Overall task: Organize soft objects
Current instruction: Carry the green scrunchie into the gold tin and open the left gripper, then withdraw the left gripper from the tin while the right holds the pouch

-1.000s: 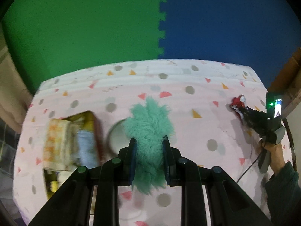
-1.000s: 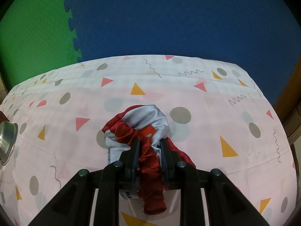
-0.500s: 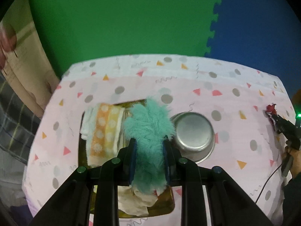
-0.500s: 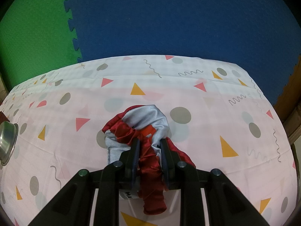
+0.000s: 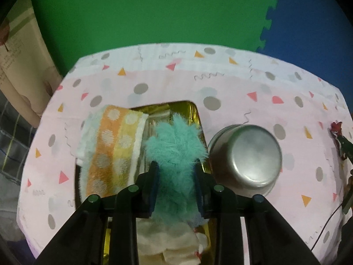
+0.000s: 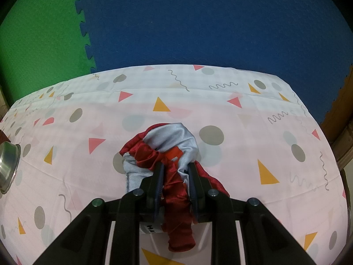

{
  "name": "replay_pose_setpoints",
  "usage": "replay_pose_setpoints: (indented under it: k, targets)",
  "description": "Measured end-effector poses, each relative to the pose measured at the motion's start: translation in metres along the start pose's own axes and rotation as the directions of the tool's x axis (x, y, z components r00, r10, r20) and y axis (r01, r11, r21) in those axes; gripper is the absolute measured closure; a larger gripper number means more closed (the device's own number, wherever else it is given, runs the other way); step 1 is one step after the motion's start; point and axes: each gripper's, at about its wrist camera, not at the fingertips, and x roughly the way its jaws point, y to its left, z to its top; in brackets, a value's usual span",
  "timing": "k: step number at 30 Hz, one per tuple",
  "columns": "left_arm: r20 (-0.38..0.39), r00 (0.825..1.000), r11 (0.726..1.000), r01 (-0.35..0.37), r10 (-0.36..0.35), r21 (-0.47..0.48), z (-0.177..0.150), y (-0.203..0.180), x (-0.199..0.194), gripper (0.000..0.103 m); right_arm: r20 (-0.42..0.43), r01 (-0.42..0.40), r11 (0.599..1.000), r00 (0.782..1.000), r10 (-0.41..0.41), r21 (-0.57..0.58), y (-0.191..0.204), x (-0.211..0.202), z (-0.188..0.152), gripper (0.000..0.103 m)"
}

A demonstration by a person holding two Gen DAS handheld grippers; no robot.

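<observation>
My left gripper (image 5: 175,165) is shut on a fluffy teal soft toy (image 5: 175,145) and holds it over a gold tray (image 5: 194,110). In the tray lie an orange and yellow dotted towel (image 5: 112,150) and a white cloth (image 5: 167,240). My right gripper (image 6: 175,166) is shut on a red and silver satin cloth (image 6: 167,145) bunched on the table. The right gripper with its cloth also shows small at the right edge of the left wrist view (image 5: 338,132).
A steel bowl (image 5: 249,156) lies tipped just right of the tray; its rim shows at the left edge of the right wrist view (image 6: 6,165). The table wears a pink patterned tablecloth (image 6: 242,121). Green and blue foam mats cover the floor beyond. A cardboard box (image 5: 17,61) stands at left.
My left gripper has swung left with the teal toy, from beside the bowl to over the gold tray, and come closer. The right gripper and its cloth have not moved.
</observation>
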Motion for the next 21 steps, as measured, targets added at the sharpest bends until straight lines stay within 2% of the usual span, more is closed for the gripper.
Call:
replay_pose_setpoints:
  k: [2,5,7,10,12,16,21]
  targets:
    - [-0.008,1.000,1.000,-0.006,0.006,-0.011,0.000,0.003,0.006,0.075,0.000,0.004,1.000,1.000,-0.004,-0.002,0.001,0.000,0.000,0.080]
    - [0.002,1.000,1.000,-0.002,0.002,-0.030,0.001,0.006,0.007,0.067,0.000,0.004,1.000,1.000,-0.004,-0.002,0.000,0.000,0.000,0.080]
    - [0.020,1.000,0.999,0.005,-0.005,-0.034,0.001,0.007,0.003,0.055,0.000,0.005,1.000,1.000,-0.005,-0.002,0.000,0.000,0.000,0.080]
    - [0.054,0.998,1.000,0.014,-0.013,-0.016,0.000,0.006,-0.006,0.044,0.000,0.005,1.000,1.000,-0.005,-0.003,0.000,0.000,0.000,0.080]
    - [0.073,0.997,1.000,0.029,-0.029,-0.003,-0.001,0.004,-0.014,0.040,0.000,0.010,1.000,1.000,-0.010,-0.006,0.000,0.001,0.000,0.080]
    - [0.122,0.992,0.999,0.040,-0.041,0.016,-0.009,-0.002,-0.036,0.039,0.001,0.018,1.000,1.000,-0.018,-0.013,0.001,0.001,0.000,0.080]
    - [0.226,0.974,0.999,-0.039,0.035,0.014,-0.029,-0.006,-0.072,0.033,0.012,0.009,1.000,1.000,-0.009,-0.008,0.001,-0.002,-0.001,0.079]
